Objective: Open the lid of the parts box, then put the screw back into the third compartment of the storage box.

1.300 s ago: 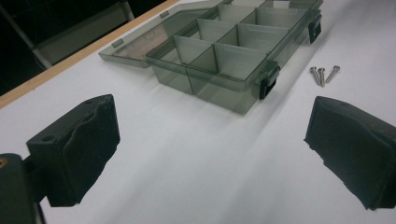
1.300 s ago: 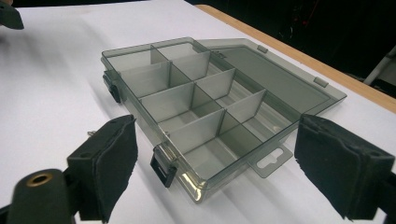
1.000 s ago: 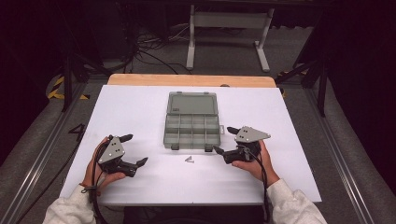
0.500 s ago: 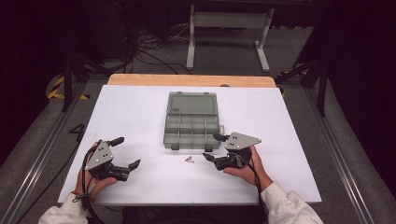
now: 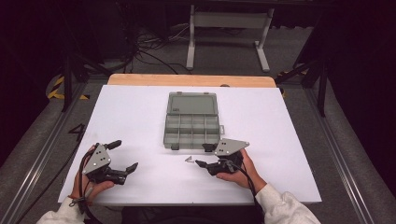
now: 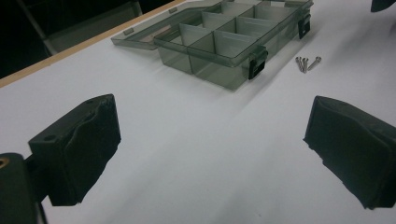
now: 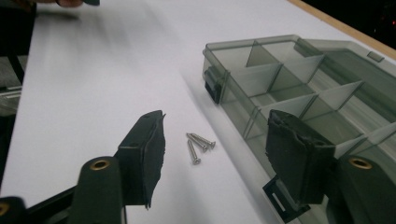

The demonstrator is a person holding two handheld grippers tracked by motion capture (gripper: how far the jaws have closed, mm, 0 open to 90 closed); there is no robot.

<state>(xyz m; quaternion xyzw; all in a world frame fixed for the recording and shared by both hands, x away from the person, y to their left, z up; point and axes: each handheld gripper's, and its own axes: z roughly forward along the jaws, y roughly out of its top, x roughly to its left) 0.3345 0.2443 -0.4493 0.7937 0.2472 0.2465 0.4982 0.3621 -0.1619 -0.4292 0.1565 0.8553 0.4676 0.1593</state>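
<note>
A small cluster of screws (image 7: 200, 145) is seen lying loose on the white surface (image 5: 140, 116), just beside the front edge of an open, grey, see-through compartment box (image 5: 192, 126) whose lid is folded back and whose compartments look empty. In the right gripper view the screws are framed between the two black jaws, which stand apart and press on nothing. The right gripper (image 5: 203, 155) is held low over the surface, near the screws and close to the box's front latch; its jaws have just been closing, with nothing yet pinched. The left gripper (image 5: 123, 156) is held well apart at the near left, jaws spread wide and empty.

The step in hand is judged to be the reach for the screws. For the next move, the jaws would need to be lowered around one screw and closed on it, then carried over a compartment.
</note>
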